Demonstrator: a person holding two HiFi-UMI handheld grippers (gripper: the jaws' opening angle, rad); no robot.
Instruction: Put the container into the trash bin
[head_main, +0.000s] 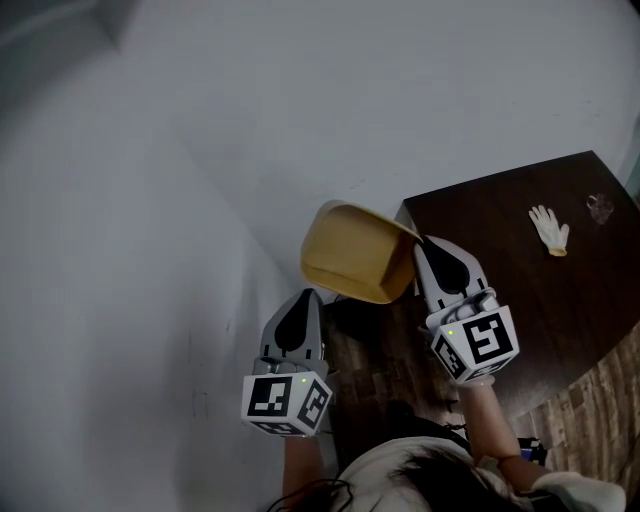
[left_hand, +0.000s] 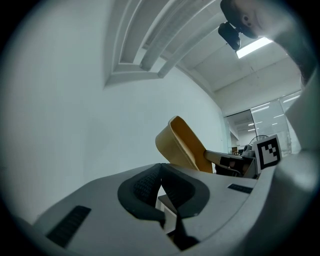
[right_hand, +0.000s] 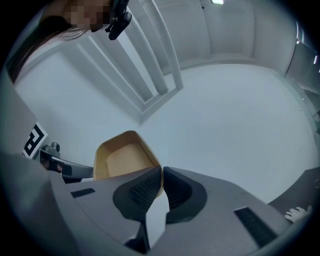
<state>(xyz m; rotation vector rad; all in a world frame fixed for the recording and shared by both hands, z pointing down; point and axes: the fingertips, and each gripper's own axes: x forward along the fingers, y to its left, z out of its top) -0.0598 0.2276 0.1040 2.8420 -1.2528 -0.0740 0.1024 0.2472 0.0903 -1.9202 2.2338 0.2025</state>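
Observation:
A tan, empty plastic container (head_main: 352, 252) hangs tilted in the air in front of the white wall. My right gripper (head_main: 420, 241) is shut on its right rim, and in the right gripper view the rim sits pinched between the pads (right_hand: 161, 181) with the container's (right_hand: 122, 159) hollow facing the camera. My left gripper (head_main: 303, 298) hovers just below and left of the container, apart from it, jaws shut with nothing between them (left_hand: 161, 175). From the left gripper view the container (left_hand: 182, 145) shows edge-on above the jaws. No trash bin can be made out.
A dark wooden table (head_main: 520, 300) stands at the right with a white glove (head_main: 549, 229) and a small clear object (head_main: 600, 207) on it. A dark shape (head_main: 350, 312) lies under the container over wood-pattern floor (head_main: 375, 375). The white wall (head_main: 200, 150) fills the left.

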